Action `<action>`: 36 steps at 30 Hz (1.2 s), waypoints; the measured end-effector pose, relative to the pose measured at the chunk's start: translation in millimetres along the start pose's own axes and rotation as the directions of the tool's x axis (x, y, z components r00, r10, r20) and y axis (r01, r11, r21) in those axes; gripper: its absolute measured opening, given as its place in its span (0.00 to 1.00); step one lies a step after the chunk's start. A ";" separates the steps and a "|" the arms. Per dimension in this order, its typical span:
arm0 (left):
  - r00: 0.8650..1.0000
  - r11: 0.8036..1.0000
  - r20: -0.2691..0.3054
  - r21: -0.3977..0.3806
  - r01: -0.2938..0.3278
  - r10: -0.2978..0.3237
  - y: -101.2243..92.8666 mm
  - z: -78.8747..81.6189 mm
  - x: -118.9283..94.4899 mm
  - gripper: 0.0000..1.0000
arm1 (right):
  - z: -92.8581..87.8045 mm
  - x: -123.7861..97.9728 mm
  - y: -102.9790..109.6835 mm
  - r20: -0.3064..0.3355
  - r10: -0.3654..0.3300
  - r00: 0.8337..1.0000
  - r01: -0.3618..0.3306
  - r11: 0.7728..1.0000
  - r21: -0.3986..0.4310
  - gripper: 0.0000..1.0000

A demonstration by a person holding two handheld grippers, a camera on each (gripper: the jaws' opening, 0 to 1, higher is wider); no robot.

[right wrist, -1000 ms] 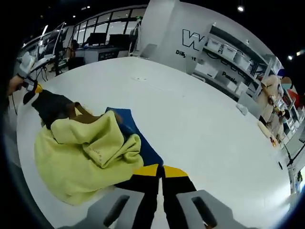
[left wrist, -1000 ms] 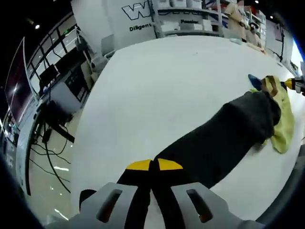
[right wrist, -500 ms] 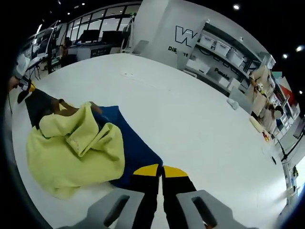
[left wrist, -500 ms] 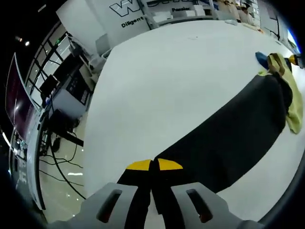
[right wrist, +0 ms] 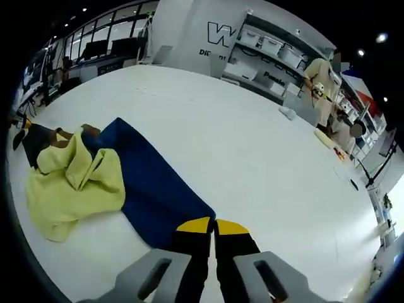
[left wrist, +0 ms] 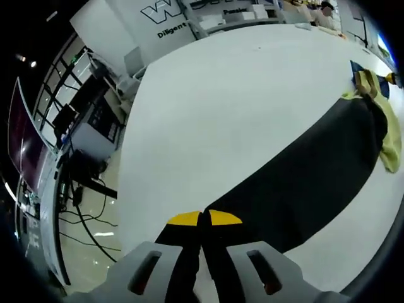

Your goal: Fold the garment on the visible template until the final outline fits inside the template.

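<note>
The garment lies on the white table point(left wrist: 240, 101) with a yellow body point(right wrist: 69, 183), a black sleeve point(left wrist: 303, 183) and a blue sleeve point(right wrist: 151, 183). My left gripper point(left wrist: 203, 218) is shut on the end of the black sleeve, which stretches flat away to the yellow body point(left wrist: 388, 136) at the far right. My right gripper point(right wrist: 213, 225) is shut on the end of the blue sleeve, which runs straight back to the bunched yellow body. Beyond the yellow cloth a bit of the black sleeve point(right wrist: 41, 142) shows.
The table's left edge point(left wrist: 123, 189) drops to a floor with cables and a desk with monitors point(left wrist: 82, 126). Shelves with bins point(right wrist: 271, 47) and a person point(right wrist: 319, 79) stand beyond the far edge. A small white object point(right wrist: 287, 112) lies on the table's far side.
Both grippers have drawn apart with the sleeves in them. The black and blue sleeves now lie longer and flatter. The yellow body is less heaped and farther from the right gripper.
</note>
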State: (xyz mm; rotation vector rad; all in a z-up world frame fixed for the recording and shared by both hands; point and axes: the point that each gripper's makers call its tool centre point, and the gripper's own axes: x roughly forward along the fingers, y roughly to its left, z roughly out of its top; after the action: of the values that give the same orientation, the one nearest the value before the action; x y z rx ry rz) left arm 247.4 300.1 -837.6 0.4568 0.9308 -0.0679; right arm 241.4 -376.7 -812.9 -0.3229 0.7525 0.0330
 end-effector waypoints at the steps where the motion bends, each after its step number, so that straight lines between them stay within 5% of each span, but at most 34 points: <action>1: 1.000 1.000 -0.003 0.004 -0.006 0.006 2.9 -0.4 0.0 0.00 | -0.1 -0.1 -2.6 -0.002 -0.005 1.000 0.005 1.000 -0.002 0.00; 10: 0.999 0.999 -0.019 0.004 -0.042 0.042 22.6 -7.1 1.7 0.00 | -13.7 -3.9 -27.8 -0.056 -0.055 0.997 0.053 0.998 -0.031 0.00; 15: 0.998 0.998 -0.028 -0.016 -0.060 0.059 29.0 -12.0 2.6 0.00 | -27.7 -8.4 -33.4 -0.106 -0.067 0.992 0.069 0.997 0.020 0.00; 28: 0.997 0.997 -0.034 -0.039 -0.070 0.069 33.4 -15.5 5.9 0.00 | -49.2 -12.1 -53.9 -0.156 -0.107 0.982 0.115 0.993 0.040 0.00; 31: 0.999 0.998 -0.013 -0.049 -0.044 0.043 24.8 -12.3 5.9 0.01 | -45.8 -9.7 -43.4 -0.124 -0.064 0.990 0.076 0.992 0.101 0.00; 33: 1.000 0.994 0.008 -0.107 0.027 -0.027 8.2 -7.8 4.9 0.08 | -37.8 -8.4 -33.3 -0.078 -0.030 0.997 0.042 0.988 0.147 0.00; 36: 0.997 0.994 0.059 -0.094 0.052 -0.047 -3.9 5.6 0.1 0.22 | -23.3 -9.4 -22.1 -0.016 -0.006 1.000 0.009 0.985 0.172 0.05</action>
State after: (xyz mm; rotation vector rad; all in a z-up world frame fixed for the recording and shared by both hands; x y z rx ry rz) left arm 250.8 294.3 -836.2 0.3413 0.8856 -0.0806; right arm 222.2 -403.9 -816.4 -0.1620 0.7643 -0.0415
